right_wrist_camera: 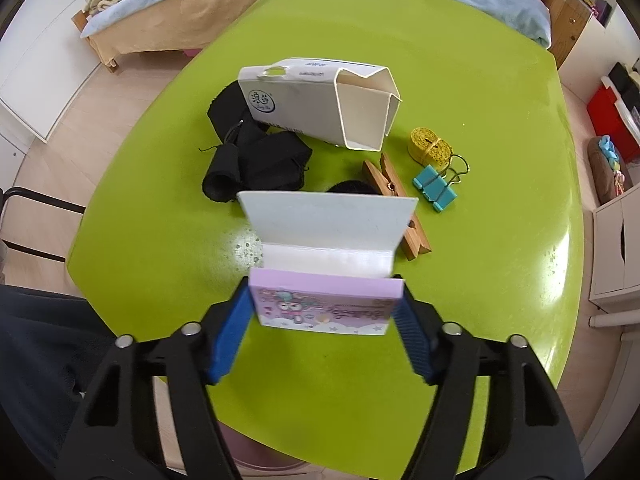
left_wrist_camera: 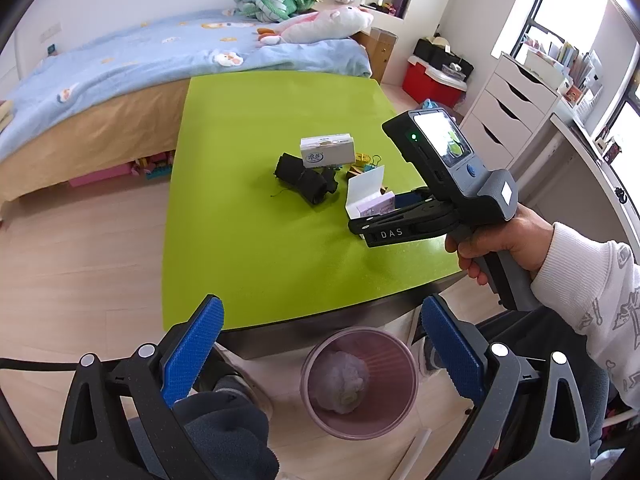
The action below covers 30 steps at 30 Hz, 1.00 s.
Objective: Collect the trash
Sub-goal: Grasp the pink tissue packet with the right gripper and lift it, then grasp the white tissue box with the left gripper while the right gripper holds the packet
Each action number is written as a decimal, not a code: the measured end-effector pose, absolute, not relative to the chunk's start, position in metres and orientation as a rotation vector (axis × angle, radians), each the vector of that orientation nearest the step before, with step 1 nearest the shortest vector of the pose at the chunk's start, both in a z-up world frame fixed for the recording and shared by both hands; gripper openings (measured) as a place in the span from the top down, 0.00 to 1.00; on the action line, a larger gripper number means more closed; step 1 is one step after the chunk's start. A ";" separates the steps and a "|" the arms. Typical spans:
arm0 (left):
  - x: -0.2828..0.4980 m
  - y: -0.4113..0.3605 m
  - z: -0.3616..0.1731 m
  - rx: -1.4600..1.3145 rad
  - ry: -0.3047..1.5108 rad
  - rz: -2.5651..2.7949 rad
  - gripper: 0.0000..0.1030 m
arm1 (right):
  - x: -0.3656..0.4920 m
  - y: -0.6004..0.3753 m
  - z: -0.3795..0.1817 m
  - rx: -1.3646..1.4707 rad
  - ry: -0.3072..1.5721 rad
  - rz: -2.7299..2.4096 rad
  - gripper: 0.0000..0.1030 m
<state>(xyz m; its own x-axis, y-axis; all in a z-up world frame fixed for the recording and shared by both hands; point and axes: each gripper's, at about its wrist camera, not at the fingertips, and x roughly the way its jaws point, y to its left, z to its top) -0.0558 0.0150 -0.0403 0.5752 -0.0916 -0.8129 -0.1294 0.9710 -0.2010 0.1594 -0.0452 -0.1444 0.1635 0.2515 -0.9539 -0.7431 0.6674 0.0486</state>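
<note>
2 blue ribbed pads of the right gripper clamp the sides of a small purple printed cardboard box with a white flap standing open at its far end. Box is held above the near part of the lime-green table; in the left wrist view the same box sits at the tip of the right gripper, gripped by the person's right hand in a white patterned sleeve.

Left gripper: fingers spread wide apart, nothing between them. It hangs off the table's near edge, over a pink round plastic bin on the wooden floor. Bin holds a crumpled white wad.

Beyond the held box on the table: a wooden clothespin, partly hidden behind the flap; just right of it a teal binder clip; a coiled yellow tape bundle near the clip's wire handles. Left of these, a heap of black fabric pieces. 1 larger white open carton with a round logo lies tipped on its side, resting against the fabric.

Far side: bed with blue patterned blanket, plush toys on it. White drawer unit at right.
</note>
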 end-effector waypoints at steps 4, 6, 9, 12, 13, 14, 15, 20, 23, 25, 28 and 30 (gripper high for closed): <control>-0.054 0.014 -0.040 -0.244 0.962 0.018 0.07 | 0.158 -0.050 -0.140 -0.479 1.194 0.760 0.38; -0.051 0.013 -0.040 -0.241 0.960 0.015 0.07 | 0.156 -0.053 -0.136 -0.467 1.185 0.759 0.39; -0.044 0.014 -0.038 -0.234 0.954 0.009 0.07 | 0.153 -0.061 -0.127 -0.445 1.166 0.758 0.39; -0.034 0.014 -0.036 -0.227 0.952 0.001 0.07 | 0.151 -0.069 -0.120 -0.420 1.150 0.750 0.39; -0.030 0.015 -0.035 -0.224 0.950 -0.003 0.07 | 0.150 -0.073 -0.116 -0.408 1.147 0.748 0.39; -0.026 0.016 -0.034 -0.223 0.949 -0.006 0.07 | 0.149 -0.076 -0.115 -0.401 1.143 0.746 0.39; -0.022 0.016 -0.034 -0.221 0.949 -0.009 0.07 | 0.148 -0.080 -0.112 -0.395 1.140 0.742 0.39; 0.008 0.023 -0.030 -0.220 0.955 -0.027 0.07 | 0.147 -0.097 -0.104 -0.363 1.140 0.726 0.39; 0.027 0.025 -0.029 -0.217 0.964 -0.035 0.07 | 0.147 -0.106 -0.103 -0.355 1.145 0.715 0.39; 0.043 0.027 -0.028 -0.211 0.972 -0.043 0.07 | 0.148 -0.111 -0.102 -0.346 1.150 0.709 0.39; 0.064 0.028 -0.028 -0.214 0.987 -0.052 0.07 | 0.149 -0.116 -0.103 -0.337 1.154 0.704 0.39; 0.081 0.029 -0.031 -0.222 1.005 -0.055 0.07 | 0.151 -0.118 -0.103 -0.333 1.158 0.703 0.39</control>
